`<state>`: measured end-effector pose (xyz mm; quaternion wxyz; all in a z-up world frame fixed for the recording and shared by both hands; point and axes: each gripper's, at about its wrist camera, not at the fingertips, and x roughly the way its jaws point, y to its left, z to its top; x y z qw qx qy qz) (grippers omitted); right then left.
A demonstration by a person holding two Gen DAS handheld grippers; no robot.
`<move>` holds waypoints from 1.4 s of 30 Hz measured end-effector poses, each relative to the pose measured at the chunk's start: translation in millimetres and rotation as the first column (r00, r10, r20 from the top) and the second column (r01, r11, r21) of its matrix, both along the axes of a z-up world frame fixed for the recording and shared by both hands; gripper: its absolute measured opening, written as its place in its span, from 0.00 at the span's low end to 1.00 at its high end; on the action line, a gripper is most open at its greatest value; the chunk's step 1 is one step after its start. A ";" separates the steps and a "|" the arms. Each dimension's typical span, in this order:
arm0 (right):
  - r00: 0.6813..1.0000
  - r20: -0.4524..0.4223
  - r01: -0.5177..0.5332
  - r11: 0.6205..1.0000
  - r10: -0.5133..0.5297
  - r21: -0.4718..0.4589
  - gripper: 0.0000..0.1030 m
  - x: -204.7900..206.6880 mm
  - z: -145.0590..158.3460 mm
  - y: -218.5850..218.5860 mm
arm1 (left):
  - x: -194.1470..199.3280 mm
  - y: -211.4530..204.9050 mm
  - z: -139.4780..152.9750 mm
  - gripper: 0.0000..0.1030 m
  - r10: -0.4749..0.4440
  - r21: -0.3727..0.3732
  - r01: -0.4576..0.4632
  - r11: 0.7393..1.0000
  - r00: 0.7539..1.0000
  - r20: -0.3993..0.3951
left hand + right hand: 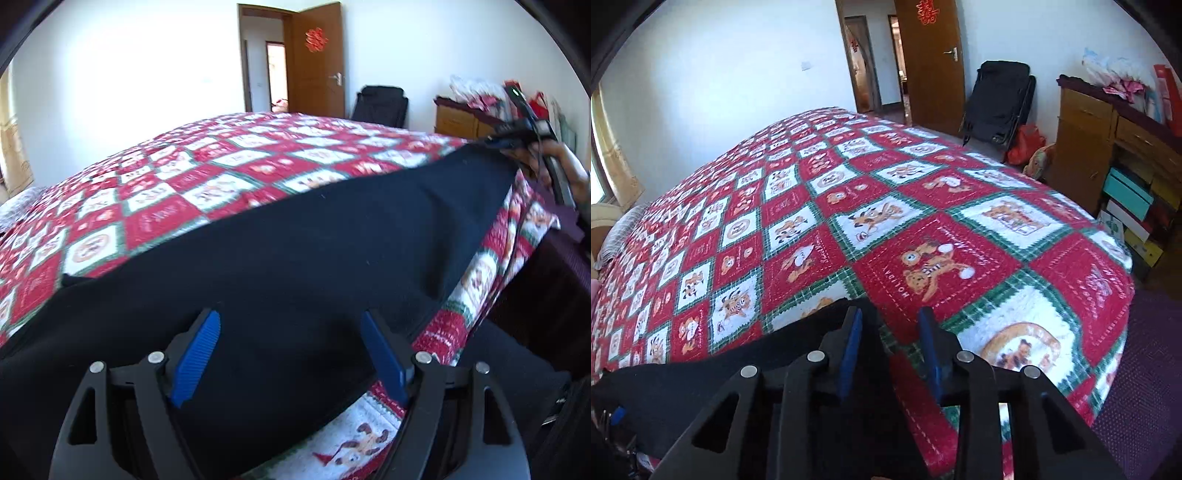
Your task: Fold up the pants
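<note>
The left gripper (290,354) sits lowest in the left wrist view with its blue pads (197,358) spread wide; dark cloth lies under and between them, but neither pad presses on it. In the right wrist view the right gripper (891,347) stands partly open, the jaws apart with the bedspread (934,266) showing in the gap. Its left pad (851,350) lies at the cloth's end; whether it touches cannot be told.

The pants (314,251) lie as one long dark band along the near edge of the bed, on the red, white and green checked bedspread, running across the left view from the left edge up to the right gripper's side.

Step in hand, as judged: the pants appear laid out lengthwise, with both grippers released and no fold across the length yet visible. The next move probably calls for closing each gripper on one end and carrying it over to the other.

Beyond the bed stand a dark suitcase (999,103), a wooden cabinet (1082,144) and an open door (931,62).

Limits: the cloth is uniformly black, so seams, waistband and layer count cannot be made out. The left view is blurred, and the pants run out of frame at its lower left.
</note>
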<state>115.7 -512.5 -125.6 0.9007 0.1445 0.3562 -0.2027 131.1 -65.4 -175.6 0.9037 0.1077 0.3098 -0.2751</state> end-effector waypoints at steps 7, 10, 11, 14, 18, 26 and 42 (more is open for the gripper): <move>0.972 0.047 -0.231 0.973 0.231 -0.003 0.34 -20.2 9.4 75.9 | -3.3 44.6 11.0 0.90 0.129 -0.047 -0.127 0.991 0.991 0.035; 0.950 -0.026 -0.311 0.950 0.311 0.023 0.34 -11.5 -14.0 103.9 | 1.5 61.1 -1.7 0.91 0.180 -0.043 -0.180 0.983 0.984 -0.006; 0.947 -0.057 -0.315 0.949 0.316 0.027 0.34 -8.7 -23.2 109.2 | 2.9 66.2 -8.2 0.91 0.192 -0.040 -0.193 0.980 0.981 -0.029; 0.945 -0.101 -0.317 0.947 0.311 -0.053 0.34 -8.6 -32.0 124.1 | -1.3 76.8 -13.3 0.91 0.206 -0.040 -0.207 0.978 0.978 -0.023; 0.923 -0.072 -0.381 0.925 0.378 -0.020 0.34 -1.3 -13.2 142.8 | -4.2 102.3 -3.6 0.91 0.248 -0.045 -0.248 0.968 0.969 0.014; 0.778 0.049 -0.628 0.776 0.626 0.067 0.34 63.4 20.7 268.9 | 9.5 155.2 -8.5 0.91 0.361 -0.089 -0.363 0.928 0.932 -0.035; 0.552 0.000 -0.764 0.506 0.834 0.400 0.34 187.2 -44.8 509.7 | -6.8 151.5 -29.8 1.00 0.336 -0.074 -0.334 0.940 0.942 0.015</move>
